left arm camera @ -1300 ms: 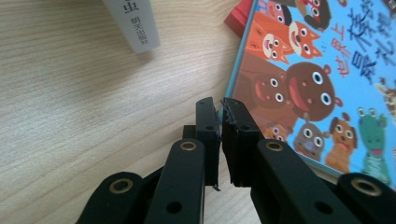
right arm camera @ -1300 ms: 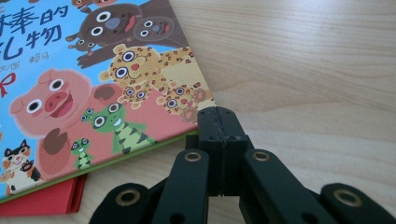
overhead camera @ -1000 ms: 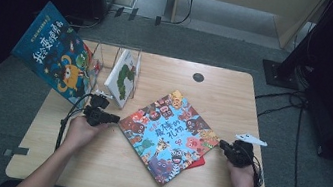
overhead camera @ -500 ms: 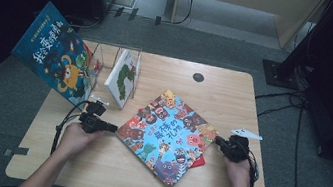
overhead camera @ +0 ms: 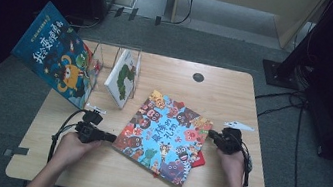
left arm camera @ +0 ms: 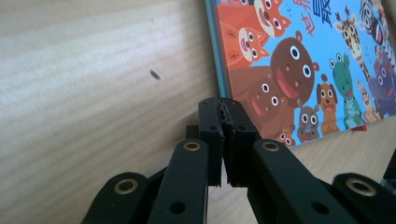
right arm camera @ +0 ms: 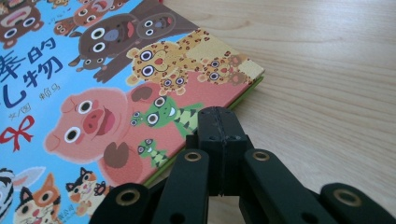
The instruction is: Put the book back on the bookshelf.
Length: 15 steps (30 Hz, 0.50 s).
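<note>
Left gripper and right gripper flanking the animal picture book.

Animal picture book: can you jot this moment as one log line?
left gripper: shut, at book's left edge | right gripper: shut, at right edge | animal picture book: flat on table

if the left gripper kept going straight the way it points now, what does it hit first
Most likely the animal picture book. The left gripper, jaws shut, points across the table at the book's near edge, which lies just ahead in the left gripper view. Whether it already touches is unclear.
</note>
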Tool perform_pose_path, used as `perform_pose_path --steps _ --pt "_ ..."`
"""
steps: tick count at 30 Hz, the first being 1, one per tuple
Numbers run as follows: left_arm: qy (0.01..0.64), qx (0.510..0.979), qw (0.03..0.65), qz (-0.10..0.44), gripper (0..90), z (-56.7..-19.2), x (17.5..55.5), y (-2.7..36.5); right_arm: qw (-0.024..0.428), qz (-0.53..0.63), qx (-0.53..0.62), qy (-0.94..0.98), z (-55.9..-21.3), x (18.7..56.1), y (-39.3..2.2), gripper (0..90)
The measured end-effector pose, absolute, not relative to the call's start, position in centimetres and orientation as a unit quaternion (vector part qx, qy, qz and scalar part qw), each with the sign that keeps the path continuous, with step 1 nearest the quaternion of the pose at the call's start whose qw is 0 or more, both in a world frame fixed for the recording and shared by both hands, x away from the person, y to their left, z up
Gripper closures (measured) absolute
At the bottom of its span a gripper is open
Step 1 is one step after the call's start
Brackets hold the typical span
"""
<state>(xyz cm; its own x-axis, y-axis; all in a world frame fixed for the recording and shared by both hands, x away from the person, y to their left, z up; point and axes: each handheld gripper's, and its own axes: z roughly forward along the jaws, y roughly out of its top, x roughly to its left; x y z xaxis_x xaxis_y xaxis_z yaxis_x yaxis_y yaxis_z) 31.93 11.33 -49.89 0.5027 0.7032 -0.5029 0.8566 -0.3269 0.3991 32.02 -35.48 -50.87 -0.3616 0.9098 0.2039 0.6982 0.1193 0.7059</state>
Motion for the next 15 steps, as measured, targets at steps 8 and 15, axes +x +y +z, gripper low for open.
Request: perform_pose_path --steps 8,15 --pt "0.489 0.806 0.316 -0.106 78.7 -49.6 31.6 11.4 0.154 0.369 0.535 0.744 -51.0 32.8 -34.3 90.0" --pt "0.487 0.806 0.323 -0.093 66.9 -49.4 32.3 11.3 0.157 0.367 0.532 0.747 -50.6 32.2 -34.4 90.0"
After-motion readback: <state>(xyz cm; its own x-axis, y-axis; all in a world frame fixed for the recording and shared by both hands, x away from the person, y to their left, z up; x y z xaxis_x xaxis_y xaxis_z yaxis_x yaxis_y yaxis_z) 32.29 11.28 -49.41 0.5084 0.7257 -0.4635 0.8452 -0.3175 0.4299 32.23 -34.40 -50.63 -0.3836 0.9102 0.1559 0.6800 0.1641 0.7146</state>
